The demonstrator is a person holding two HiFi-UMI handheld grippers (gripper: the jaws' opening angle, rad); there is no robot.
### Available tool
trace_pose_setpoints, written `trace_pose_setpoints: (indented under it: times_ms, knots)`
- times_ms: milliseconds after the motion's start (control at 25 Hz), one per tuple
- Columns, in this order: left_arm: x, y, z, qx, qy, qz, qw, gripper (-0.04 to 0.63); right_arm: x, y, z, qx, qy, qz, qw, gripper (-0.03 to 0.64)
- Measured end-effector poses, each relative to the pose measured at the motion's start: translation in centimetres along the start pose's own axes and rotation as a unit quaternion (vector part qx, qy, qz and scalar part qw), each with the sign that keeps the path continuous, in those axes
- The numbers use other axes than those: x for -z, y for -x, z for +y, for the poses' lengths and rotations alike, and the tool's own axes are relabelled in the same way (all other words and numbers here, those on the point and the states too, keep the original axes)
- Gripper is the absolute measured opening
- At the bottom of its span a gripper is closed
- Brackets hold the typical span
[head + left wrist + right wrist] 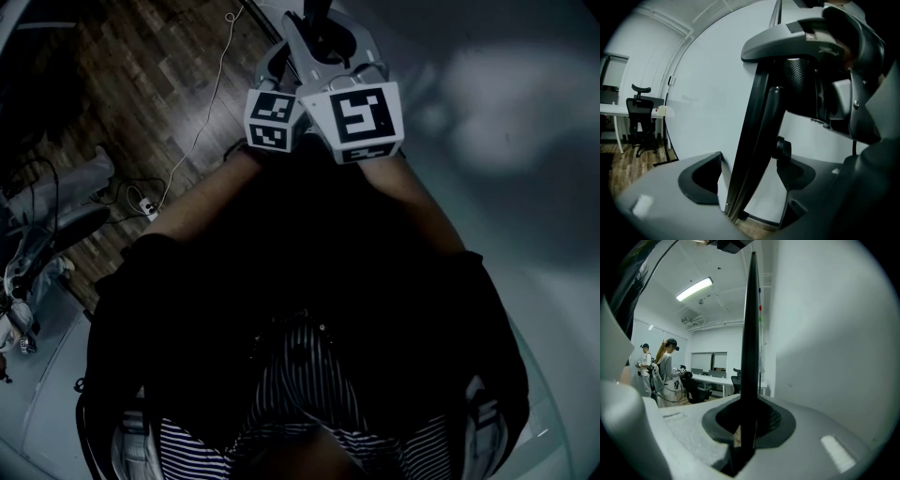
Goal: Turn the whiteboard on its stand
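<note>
Seemingly without any squeeze, the left claw [750,176] stands wide apart, and the dark frame edge [752,126] of the whiteboard [708,93] runs upright between its pads [797,174]. A gap shows on the right side, though I cannot be sure the left one is off the board. Just beside it, the right claw [745,423] is clamped on that same thin edge, and from the head view both marker cubes [361,114] sit close together with the board's pale face to their right.
</note>
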State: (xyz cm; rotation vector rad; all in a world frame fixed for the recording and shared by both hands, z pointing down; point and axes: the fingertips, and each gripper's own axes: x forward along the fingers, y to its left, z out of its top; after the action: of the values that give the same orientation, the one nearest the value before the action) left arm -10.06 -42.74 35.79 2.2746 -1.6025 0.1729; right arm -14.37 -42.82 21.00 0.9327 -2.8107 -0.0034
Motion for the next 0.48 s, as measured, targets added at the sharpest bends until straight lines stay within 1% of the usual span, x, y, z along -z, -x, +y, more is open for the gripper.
trace_pose_setpoints:
  times_ms: [120, 200, 280, 360, 400, 480]
  knots:
    - [0.2, 0.0, 0.2, 0.021, -0.008, -0.001, 0.9998, 0.368, 0.3, -0.3, 0.0, -0.007, 0.004, 0.003, 1.000, 0.060]
    - [0.0, 0.4, 0.2, 0.040, -0.018, 0.005, 0.9990, 0.343, 0.8, -0.5, 0.0, -0.022, 0.009, 0.021, 1.000, 0.070]
    - [-0.2, 1.4, 0.3, 0.055, -0.032, 0.007, 0.9979, 0.336, 1.2, -0.1, -0.1, -0.032, 0.007, 0.039, 0.999, 0.091]
    - [-0.2, 3.3, 0.7, 0.061, -0.038, 0.005, 0.9974, 0.314, 1.6, 1.3, 0.0, -0.034, 0.005, 0.047, 0.998, 0.097]
    - [-0.4, 4.4, 1.0, 0.063, -0.038, 0.001, 0.9973, 0.295, 1.8, 2.2, 0.0, -0.030, 0.006, 0.048, 0.998, 0.097]
    - [-1.3, 6.5, 1.9, 0.069, -0.041, -0.010, 0.9967, 0.203, 1.8, 3.8, -0.3, -0.015, 0.006, 0.041, 0.999, 0.097]
